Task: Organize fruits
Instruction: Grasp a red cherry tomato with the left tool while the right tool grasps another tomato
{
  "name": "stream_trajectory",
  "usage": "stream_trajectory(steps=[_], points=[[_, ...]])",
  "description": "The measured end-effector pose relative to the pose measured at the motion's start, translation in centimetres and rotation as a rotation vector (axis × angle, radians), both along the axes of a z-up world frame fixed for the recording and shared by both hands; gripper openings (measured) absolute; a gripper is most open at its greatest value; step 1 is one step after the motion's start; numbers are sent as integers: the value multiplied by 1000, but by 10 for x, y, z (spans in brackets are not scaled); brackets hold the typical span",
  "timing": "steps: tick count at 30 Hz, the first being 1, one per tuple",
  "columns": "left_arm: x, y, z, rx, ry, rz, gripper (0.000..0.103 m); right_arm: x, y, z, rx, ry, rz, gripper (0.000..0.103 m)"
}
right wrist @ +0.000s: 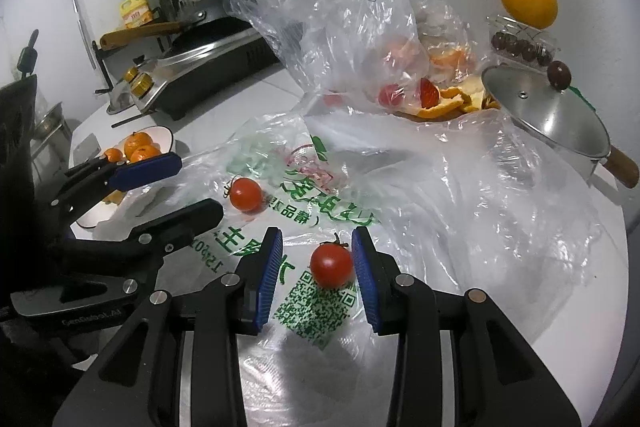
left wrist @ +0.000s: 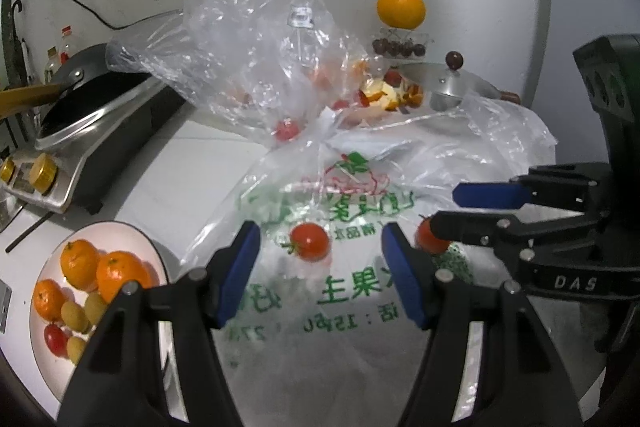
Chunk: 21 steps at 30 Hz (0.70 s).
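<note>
Crinkly clear plastic bag [right wrist: 460,187], glossy tomato [right wrist: 331,265], shiny, probably steel lid [right wrist: 548,115].

Surface: white countertop [left wrist: 192,163]; pale and smooth
Centre: flat printed plastic bag [left wrist: 320,267] spread over it; crumpled clear bag [left wrist: 248,27] standing behind
Left side: white plate [left wrist: 156,259] of fruit near the edge; stove [left wrist: 104,131] behind the plate
Far right: steel pan lid [right wrist: 552,115]; orange peels [right wrist: 448,103] just beside the lid
</note>
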<state>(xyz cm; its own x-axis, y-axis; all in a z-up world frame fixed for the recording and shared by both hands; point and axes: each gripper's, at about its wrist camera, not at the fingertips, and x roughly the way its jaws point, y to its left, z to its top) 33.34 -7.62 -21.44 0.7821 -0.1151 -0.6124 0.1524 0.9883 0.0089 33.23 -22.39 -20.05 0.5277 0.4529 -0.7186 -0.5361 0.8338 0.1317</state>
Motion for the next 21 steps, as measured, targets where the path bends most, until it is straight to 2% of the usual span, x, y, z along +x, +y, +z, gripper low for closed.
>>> stream_trajectory(steps=[16, 21], points=[[27, -3, -14, 13, 49, -1, 64, 13, -4, -15, 13, 39, 0, 38], [35, -3, -20, 21, 100, 15, 64, 14, -4, -18, 14, 48, 4, 38]])
